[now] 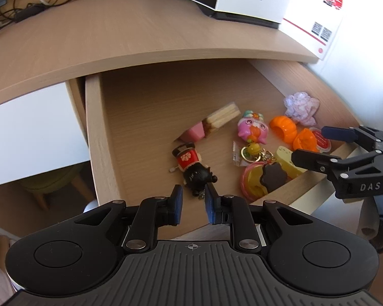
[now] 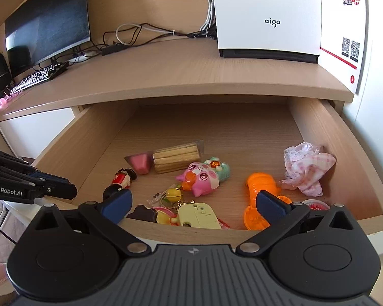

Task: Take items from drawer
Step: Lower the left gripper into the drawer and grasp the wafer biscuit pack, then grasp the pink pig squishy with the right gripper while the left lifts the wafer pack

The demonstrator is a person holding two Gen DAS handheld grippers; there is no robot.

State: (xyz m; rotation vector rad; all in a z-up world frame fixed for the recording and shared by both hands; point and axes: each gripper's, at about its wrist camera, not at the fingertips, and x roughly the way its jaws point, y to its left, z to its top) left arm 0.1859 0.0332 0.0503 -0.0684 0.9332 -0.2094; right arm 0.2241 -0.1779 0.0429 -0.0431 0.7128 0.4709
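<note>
Drawer (image 2: 339,153) stands open with every toy inside it, my left gripper (image 1: 193,205) narrowly parted, my right gripper (image 2: 192,205) spread, both empty.

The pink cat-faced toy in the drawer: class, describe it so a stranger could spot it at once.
Find the open wooden drawer under the desk. Near its middle, right of the biscuit pack and left of the orange plastic pieces, lies the pink toy. Only it has big eyes and an orange bow.

Home desk: monitor (image 2: 48,23), keyboard (image 2: 38,76) (toy-filled drawer (image 2: 344,153)).
</note>
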